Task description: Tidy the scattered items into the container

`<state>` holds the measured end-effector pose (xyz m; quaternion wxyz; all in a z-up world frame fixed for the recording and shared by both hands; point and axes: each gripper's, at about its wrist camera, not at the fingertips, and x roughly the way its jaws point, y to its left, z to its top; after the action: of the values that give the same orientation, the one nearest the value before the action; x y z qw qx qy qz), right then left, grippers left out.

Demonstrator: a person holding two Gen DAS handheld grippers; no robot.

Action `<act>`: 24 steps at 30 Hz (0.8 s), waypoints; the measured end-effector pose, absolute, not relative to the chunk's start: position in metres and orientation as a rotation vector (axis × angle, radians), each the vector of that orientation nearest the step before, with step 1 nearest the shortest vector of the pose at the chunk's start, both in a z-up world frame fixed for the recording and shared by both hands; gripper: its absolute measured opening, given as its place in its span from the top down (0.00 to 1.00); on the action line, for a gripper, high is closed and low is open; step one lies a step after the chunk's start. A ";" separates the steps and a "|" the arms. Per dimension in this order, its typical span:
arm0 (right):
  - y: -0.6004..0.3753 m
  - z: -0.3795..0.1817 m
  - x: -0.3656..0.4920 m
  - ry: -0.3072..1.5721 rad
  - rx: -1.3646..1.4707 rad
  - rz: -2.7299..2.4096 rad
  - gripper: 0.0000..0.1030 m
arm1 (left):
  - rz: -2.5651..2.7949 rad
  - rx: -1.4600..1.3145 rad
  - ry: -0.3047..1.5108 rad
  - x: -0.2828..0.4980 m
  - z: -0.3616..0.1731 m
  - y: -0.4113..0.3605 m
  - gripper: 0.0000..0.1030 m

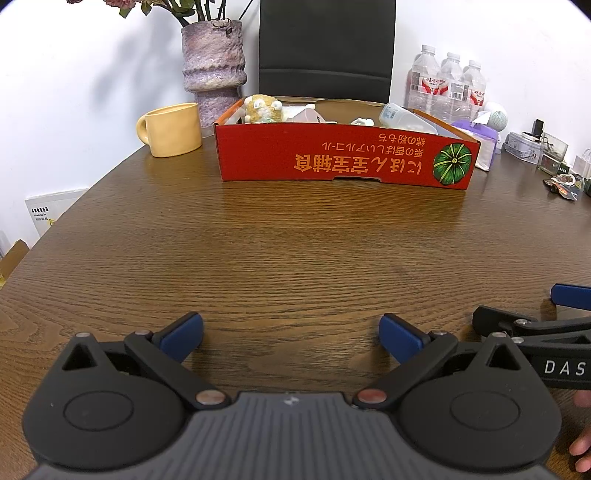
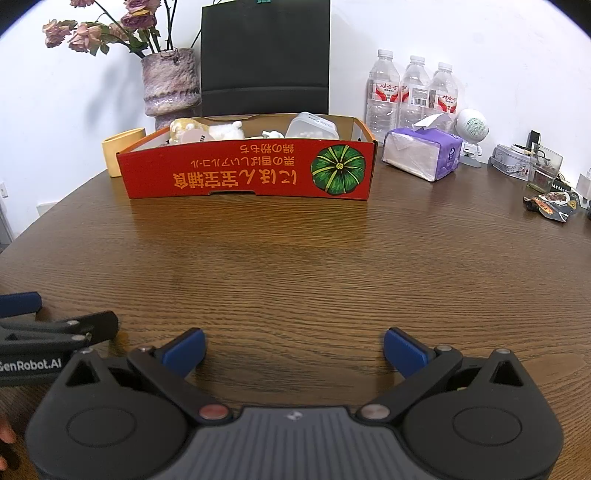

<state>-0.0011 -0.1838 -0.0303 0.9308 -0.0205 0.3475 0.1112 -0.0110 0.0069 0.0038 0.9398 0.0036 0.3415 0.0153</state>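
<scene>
Room is showing bright, even, diffuse light, nothing clipping. Soft sheen is lying across the table (image 1: 280, 236) in front of the red box (image 1: 343, 155), no hard glare. Flowers (image 2: 99, 29) are casting a faint blurred shadow on the wall (image 1: 74, 85). Fisheye is bending the table edge hard, corners are vignetting black. Focus is holding sharp throughout

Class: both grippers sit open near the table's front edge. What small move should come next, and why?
Probably hold still or pull back: both the left gripper and right gripper are empty, the toys and bottle lie in the red box, and the wood before it is bare.
</scene>
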 end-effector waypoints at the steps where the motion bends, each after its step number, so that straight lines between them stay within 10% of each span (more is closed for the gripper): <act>1: -0.184 -0.030 -0.001 0.711 -0.042 0.228 0.00 | 0.038 0.006 0.697 -0.011 0.004 0.006 0.00; 24: -0.183 -0.031 -0.001 0.710 -0.043 0.227 0.00 | 0.047 -0.002 0.697 -0.010 0.004 0.006 0.00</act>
<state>-0.0009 -0.1833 -0.0311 0.9312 -0.0208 0.3466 0.1111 -0.0095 0.0055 0.0042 0.9396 -0.0008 0.3416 0.0231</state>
